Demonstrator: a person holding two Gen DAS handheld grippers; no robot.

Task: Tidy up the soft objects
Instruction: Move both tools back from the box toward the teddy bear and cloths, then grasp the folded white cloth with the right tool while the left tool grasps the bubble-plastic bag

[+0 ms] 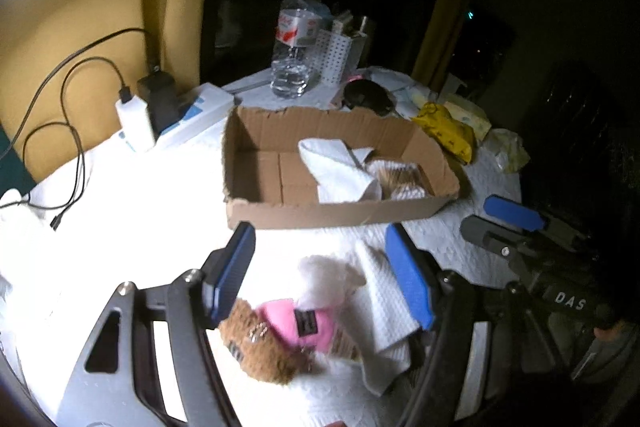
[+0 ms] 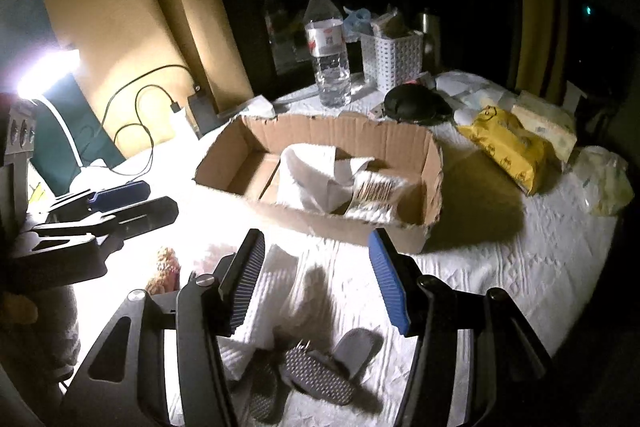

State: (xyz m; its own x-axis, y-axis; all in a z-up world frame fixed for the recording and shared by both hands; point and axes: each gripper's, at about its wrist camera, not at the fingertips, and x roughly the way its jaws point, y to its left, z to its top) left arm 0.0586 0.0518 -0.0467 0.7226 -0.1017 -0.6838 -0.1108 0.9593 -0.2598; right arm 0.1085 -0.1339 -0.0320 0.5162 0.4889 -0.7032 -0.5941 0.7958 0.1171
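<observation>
My left gripper [image 1: 324, 275] is spread wide over the plush toy [image 1: 288, 323], a brown bear in a pink top with something white and fluffy at its head, lying on the table [image 1: 140, 227] between the fingers [image 1: 236, 271] but not gripped. A folded white cloth [image 1: 384, 307] sits just beside it, partly under the right-hand finger. My right gripper [image 2: 316, 279] is also released, fingers [image 2: 388, 283] apart with nothing held, hovering over another white cloth [image 2: 272, 291] and a pair of small grey slippers [image 2: 316, 371] lying soles-up on the white table cover. Straight ahead of both is the cardboard box [image 2: 332, 135], open on top, with a white towel [image 2: 308, 175] and a pack of what looks like cotton swabs [image 2: 376, 191] already inside. Behind it there's a water bottle [image 2: 328, 47], a white basket [image 2: 394, 57], and a yellow pack [image 2: 508, 147] off to the right. Lighting's harsh on the left, so that side is washed out.
</observation>
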